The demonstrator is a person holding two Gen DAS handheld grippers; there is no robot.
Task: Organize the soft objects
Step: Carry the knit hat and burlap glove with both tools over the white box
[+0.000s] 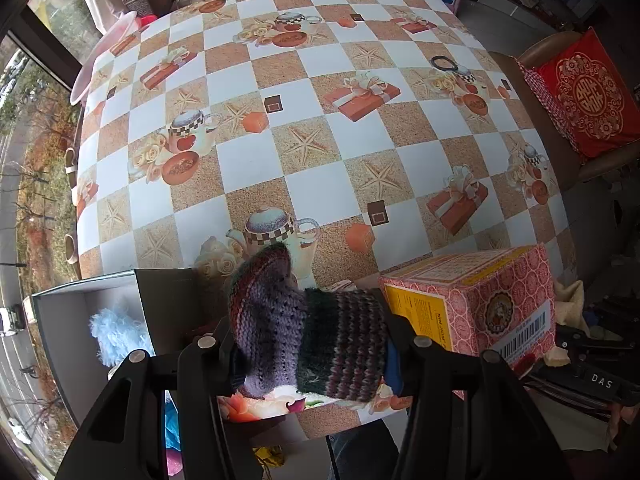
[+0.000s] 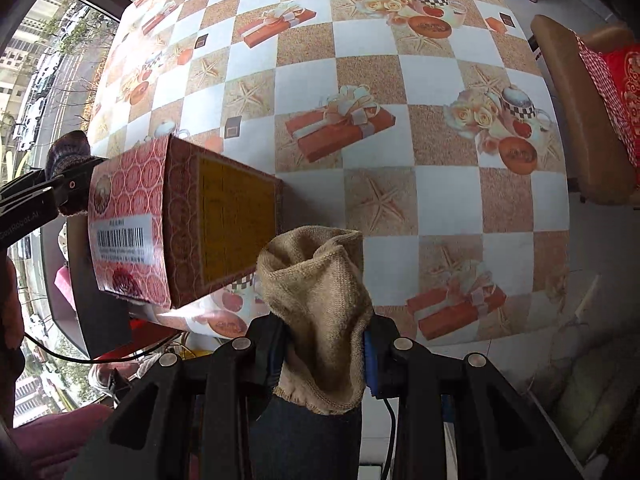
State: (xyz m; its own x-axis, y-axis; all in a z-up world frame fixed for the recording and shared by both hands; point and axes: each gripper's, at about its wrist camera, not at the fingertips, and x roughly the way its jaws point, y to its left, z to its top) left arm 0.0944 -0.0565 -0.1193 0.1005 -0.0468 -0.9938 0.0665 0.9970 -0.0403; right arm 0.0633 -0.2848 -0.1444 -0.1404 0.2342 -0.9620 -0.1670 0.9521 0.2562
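Carried mid-sort: left gripper (image 1: 308,344) clamped on knitted sock (image 1: 304,332), right gripper (image 2: 324,344) on tan sock (image 2: 320,300). Next, probably released into grey box (image 1: 72,320) at nine o'clock.

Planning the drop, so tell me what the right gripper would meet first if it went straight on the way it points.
Probably bare tablecloth: the right gripper, shut on a tan knitted cloth, points steeply down at the checkered table near its front edge. The red patterned cardboard box sits leftward, seemingly clear; depth is uncertain.

Daylight from a tall window (image 1: 24,168) beyond the table's left edge falls on the table (image 1: 256,160) with its checkered starfish-and-teapot cloth, while a brown chair (image 1: 560,148) bearing a red cushion (image 1: 588,92) stands off its right edge.
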